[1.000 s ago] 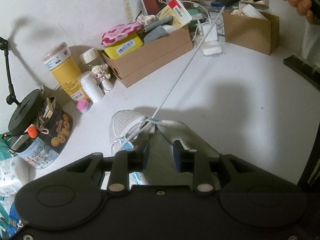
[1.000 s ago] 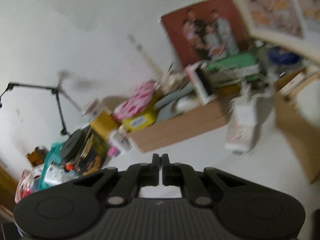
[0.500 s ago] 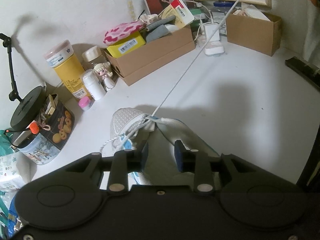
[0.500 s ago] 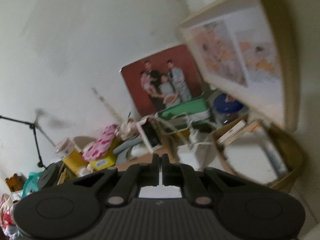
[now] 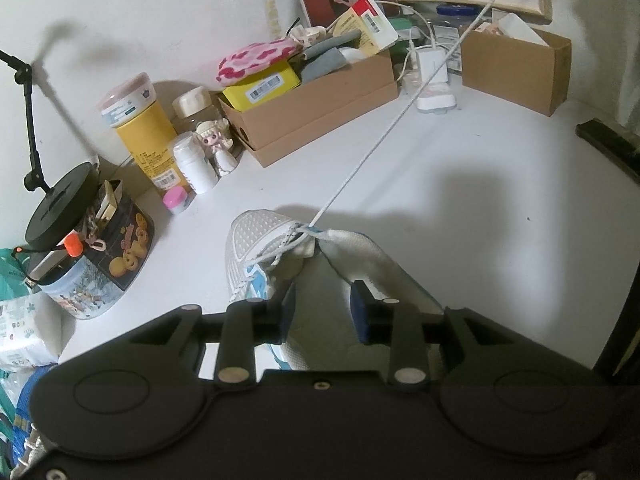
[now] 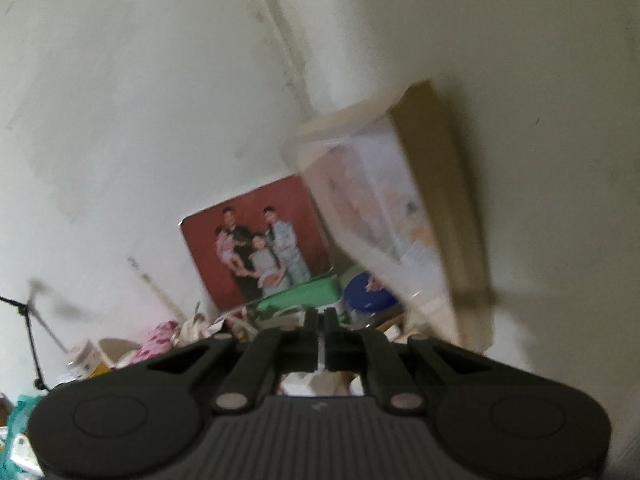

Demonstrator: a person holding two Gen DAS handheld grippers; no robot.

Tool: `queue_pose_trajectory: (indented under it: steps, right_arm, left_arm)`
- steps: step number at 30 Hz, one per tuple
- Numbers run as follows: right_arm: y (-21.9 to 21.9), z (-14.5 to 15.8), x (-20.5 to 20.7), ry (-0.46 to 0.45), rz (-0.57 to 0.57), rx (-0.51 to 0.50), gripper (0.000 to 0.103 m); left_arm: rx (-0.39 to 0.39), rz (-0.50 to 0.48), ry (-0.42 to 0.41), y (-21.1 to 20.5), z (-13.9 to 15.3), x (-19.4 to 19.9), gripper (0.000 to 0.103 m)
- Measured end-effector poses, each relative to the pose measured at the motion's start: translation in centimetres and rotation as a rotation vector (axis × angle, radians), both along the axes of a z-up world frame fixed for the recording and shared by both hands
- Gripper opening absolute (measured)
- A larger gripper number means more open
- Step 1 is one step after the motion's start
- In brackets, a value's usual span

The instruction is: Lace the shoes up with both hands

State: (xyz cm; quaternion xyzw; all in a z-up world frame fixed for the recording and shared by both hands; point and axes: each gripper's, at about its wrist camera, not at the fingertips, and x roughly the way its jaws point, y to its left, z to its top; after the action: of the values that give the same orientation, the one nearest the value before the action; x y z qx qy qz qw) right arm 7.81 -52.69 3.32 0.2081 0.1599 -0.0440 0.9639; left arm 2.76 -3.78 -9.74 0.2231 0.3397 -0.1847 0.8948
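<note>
We are holding our left gripper (image 5: 322, 308) wide open just above the white sneaker (image 5: 280, 248), its blue-padded fingers (image 5: 360, 312) straddling the shoe's opening and gripping nothing. The sneaker is lying on the white table (image 5: 460, 208) right in front of those fingers, toe pointing away from us, its light-blue trim showing along the side. A white shoelace (image 5: 384, 132) is running taut from the eyelets at the tongue, up and away to the right across the table, passing over the white charger (image 5: 432, 68) and leaving the top of the left wrist view.

Our right gripper (image 6: 319, 340) is raised high and aimed at the wall; its fingers are closed nearly together with a thin white strand between them, so we are pinching the shoelace there. Beyond those fingers a red-backed family photo (image 6: 256, 244) is leaning against the wall beside a larger framed picture (image 6: 384, 220), which is blurred.

Further out on the table, an open cardboard box (image 5: 316, 100) filled with odds and ends is sitting behind the sneaker, with a second cardboard box (image 5: 516, 68) to its right. To the left a yellow canister (image 5: 140, 128), a small doll figurine (image 5: 216, 140) and a round biscuit tin (image 5: 92, 248) are standing together near the wall.
</note>
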Motion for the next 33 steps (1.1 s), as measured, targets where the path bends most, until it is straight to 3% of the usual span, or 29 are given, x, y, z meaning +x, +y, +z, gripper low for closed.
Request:
queue_pose_trajectory:
  steps: [7,10,12,16,20,28,30,32,33]
  right_arm:
    - [0.6,0.1,-0.2,0.005,-0.016,-0.045,0.003]
    - [4.3,-1.1,1.0,0.026,0.147,0.004,0.003]
    - [7.6,-2.3,1.9,0.051,0.279,0.039,0.003]
    - [16.8,-5.6,3.6,0.153,0.586,0.130,0.003]
    - [23.7,-8.2,4.5,0.239,0.795,0.221,0.003]
    - [29.1,-9.1,4.9,0.300,0.953,0.286,0.003]
    - [29.9,-8.9,4.9,0.310,0.983,0.251,0.003]
    - [30.6,-8.6,4.8,0.315,1.014,0.208,0.003]
    - [31.0,-8.5,4.9,0.318,1.029,0.192,0.003]
  left_arm:
    - [-0.004,0.009,0.001,0.1,0.5,0.0,0.031]
    - [-0.039,0.024,-0.001,0.4,1.6,0.1,0.033]
    - [-0.068,0.041,-0.005,0.6,2.2,0.3,0.045]
    - [-0.125,0.070,-0.011,1.0,3.5,0.9,0.049]
    - [-0.179,0.079,-0.014,1.2,4.5,1.2,0.052]
    - [-0.210,0.027,-0.009,0.0,5.5,1.0,0.052]
    - [-0.217,0.029,-0.008,0.0,5.7,1.2,0.048]
    - [-0.224,0.030,-0.006,0.0,5.8,1.4,0.032]
    - [-0.227,0.031,-0.006,0.0,5.9,1.5,0.031]
